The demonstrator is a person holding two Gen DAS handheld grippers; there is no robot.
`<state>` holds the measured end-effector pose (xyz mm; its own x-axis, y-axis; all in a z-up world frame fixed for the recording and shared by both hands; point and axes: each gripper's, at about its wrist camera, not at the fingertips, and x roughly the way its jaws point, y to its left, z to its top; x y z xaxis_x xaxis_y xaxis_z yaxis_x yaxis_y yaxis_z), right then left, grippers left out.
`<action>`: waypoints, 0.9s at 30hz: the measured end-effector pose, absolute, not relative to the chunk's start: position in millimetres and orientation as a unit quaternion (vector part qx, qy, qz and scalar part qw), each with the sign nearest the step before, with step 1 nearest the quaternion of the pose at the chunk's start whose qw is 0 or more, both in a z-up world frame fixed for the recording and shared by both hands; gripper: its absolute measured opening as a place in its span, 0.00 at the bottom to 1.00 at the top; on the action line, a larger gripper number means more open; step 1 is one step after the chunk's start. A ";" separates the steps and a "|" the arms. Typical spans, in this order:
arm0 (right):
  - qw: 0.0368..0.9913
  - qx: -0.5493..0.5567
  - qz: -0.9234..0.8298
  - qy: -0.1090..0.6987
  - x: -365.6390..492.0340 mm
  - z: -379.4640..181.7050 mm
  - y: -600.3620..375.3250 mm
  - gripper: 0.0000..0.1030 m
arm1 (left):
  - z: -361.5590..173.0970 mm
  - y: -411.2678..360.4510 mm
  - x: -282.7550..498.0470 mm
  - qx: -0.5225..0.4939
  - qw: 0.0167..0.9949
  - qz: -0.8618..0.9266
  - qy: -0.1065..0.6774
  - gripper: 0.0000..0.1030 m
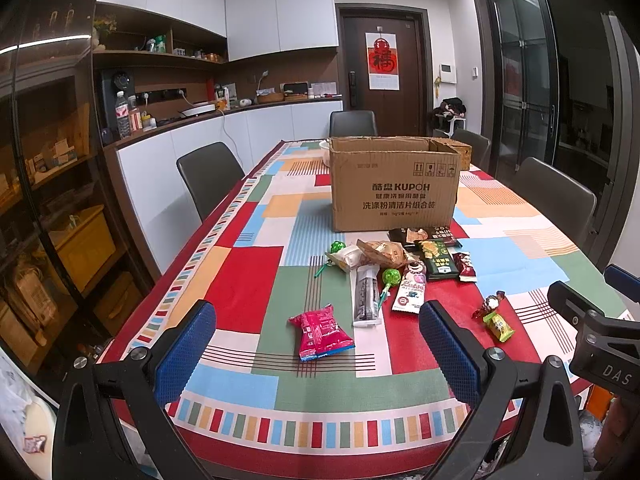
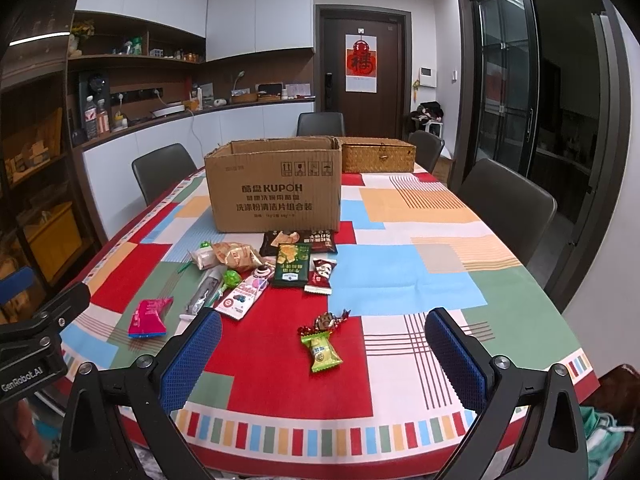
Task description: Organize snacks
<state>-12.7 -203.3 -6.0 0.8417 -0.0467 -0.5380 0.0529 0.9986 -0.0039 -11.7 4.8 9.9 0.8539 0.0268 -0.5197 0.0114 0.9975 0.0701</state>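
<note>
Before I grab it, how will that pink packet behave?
The pink packet looks puffy and sealed, so probably light and squashy. Its glossy film may slip between pads. It lies flat on the tablecloth, so it should slide, not roll.

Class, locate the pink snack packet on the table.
The pink snack packet lies alone at the pile's near-left edge, just left of the long clear wrapper, in both wrist views.

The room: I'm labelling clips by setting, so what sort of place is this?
Probably a home dining room: a long table with chairs, a counter with cupboards, and an entry door.
</note>
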 end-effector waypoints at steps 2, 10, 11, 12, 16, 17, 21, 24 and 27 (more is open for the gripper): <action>0.960 0.006 -0.026 0.280 -13.0 -6.2 -203.3 1.00 | 10.0 4.4 -11.6 0.036 0.962 0.005 0.270 1.00; 0.960 0.007 -0.026 0.280 -13.1 -5.1 -204.1 1.00 | 9.7 4.9 -11.9 0.035 0.962 0.004 0.270 1.00; 0.960 0.006 -0.026 0.280 -13.1 -5.1 -204.2 1.00 | 9.9 4.6 -12.0 0.035 0.962 0.004 0.270 1.00; 0.960 0.006 -0.026 0.279 -13.3 -4.8 -204.5 1.00 | 9.7 4.9 -11.8 0.035 0.962 0.004 0.270 1.00; 0.960 0.007 -0.027 0.279 -13.2 -4.5 -204.3 1.00 | 10.0 4.7 -11.4 0.035 0.962 0.004 0.270 1.00; 0.960 0.007 -0.027 0.279 -13.6 -4.2 -204.8 1.00 | 10.0 4.7 -11.3 0.035 0.962 0.004 0.270 1.00; 0.960 0.007 -0.027 0.279 -14.1 -3.9 -205.6 1.00 | 9.6 4.7 -11.5 0.035 0.962 0.004 0.270 1.00; 0.960 0.007 -0.027 0.279 -14.2 -4.3 -205.4 1.00 | 9.5 4.6 -11.5 0.035 0.962 0.004 0.270 1.00; 0.960 0.007 -0.027 0.279 -14.1 -4.4 -205.4 1.00 | 9.3 4.6 -11.6 0.035 0.962 0.004 0.269 1.00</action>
